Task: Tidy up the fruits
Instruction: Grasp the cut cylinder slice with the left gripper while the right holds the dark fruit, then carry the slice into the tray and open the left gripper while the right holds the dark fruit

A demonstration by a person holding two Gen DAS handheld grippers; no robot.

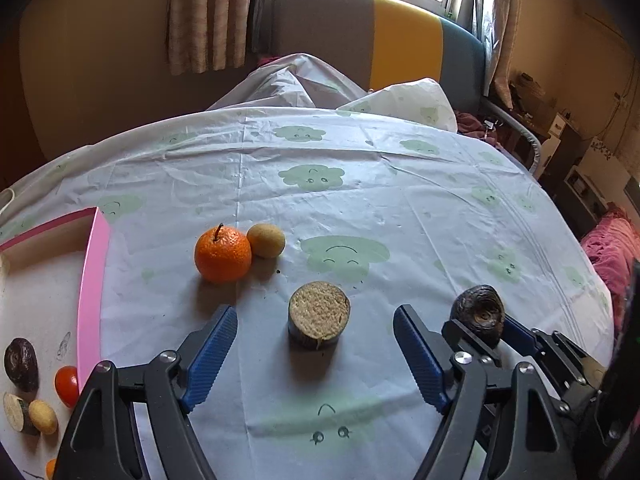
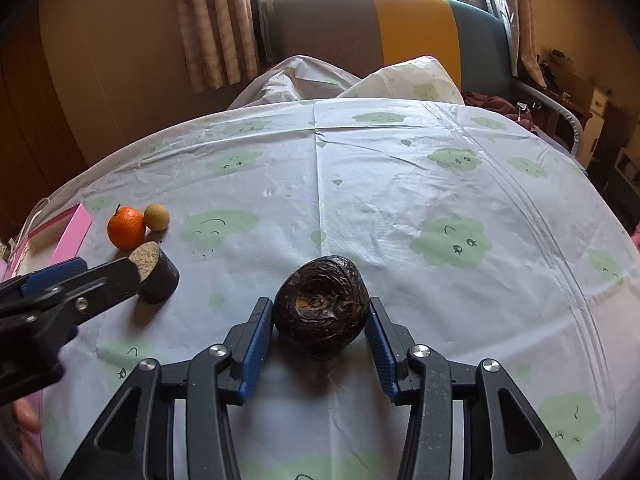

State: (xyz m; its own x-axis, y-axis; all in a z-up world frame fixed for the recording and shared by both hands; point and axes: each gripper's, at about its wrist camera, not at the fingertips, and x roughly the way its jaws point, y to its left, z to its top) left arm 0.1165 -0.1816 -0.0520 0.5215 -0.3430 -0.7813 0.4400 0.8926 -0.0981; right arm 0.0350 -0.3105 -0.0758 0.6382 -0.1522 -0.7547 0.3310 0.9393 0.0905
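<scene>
My left gripper [image 1: 315, 326] is open, its blue fingers on either side of a cut dark-skinned stub with a pale top [image 1: 319, 320], not touching it. My right gripper [image 2: 320, 312] has its pads against both sides of a dark wrinkled round fruit [image 2: 321, 306] resting on the cloth; the fruit also shows in the left wrist view [image 1: 478, 312]. An orange [image 1: 222, 255] and a small tan fruit [image 1: 266, 240] sit together farther left. A pink-edged tray [image 1: 90, 300] at the left holds several small fruits, among them a dark fruit [image 1: 21, 364] and a red tomato [image 1: 67, 385].
The table wears a pale cloth with green cloud faces [image 2: 452, 242]. Behind it stand a bed with a grey, yellow and blue headboard [image 1: 376, 36], curtains and a window. Furniture and pink bedding [image 1: 612, 248] lie at the right.
</scene>
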